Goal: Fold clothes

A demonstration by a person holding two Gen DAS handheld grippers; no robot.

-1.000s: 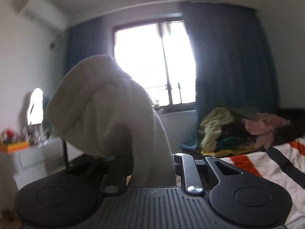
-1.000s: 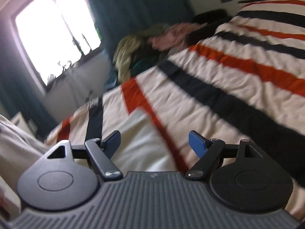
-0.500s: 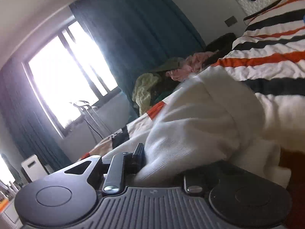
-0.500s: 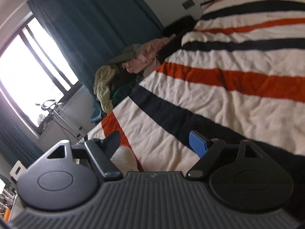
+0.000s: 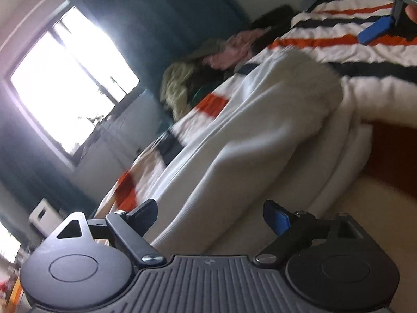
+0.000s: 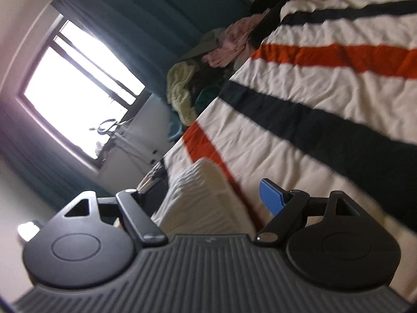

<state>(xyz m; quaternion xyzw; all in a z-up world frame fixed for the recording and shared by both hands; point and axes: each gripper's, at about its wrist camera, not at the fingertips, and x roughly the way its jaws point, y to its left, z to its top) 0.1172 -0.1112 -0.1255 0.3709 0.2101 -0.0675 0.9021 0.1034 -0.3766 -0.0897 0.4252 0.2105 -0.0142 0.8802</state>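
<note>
A white knitted garment (image 5: 260,135) lies folded in a thick bundle on the striped bed cover (image 5: 372,49). My left gripper (image 5: 211,216) is open just in front of the bundle's near edge, with nothing between its fingers. In the right wrist view the same white garment (image 6: 206,198) lies low on the bed, partly behind my right gripper (image 6: 211,200), which is open and holds nothing. The right gripper's blue pad (image 5: 375,30) shows at the top right of the left wrist view, above the bed.
A heap of unfolded clothes (image 6: 206,70), yellow-green, pink and dark, sits at the bed's far side below dark blue curtains (image 6: 161,7). A bright window (image 5: 67,75) fills the left. The striped cover (image 6: 325,83) stretches away to the right.
My left gripper has lowered the white garment onto the bed and let it go, its fingers now open. The right gripper stayed open and swung over the bed.
</note>
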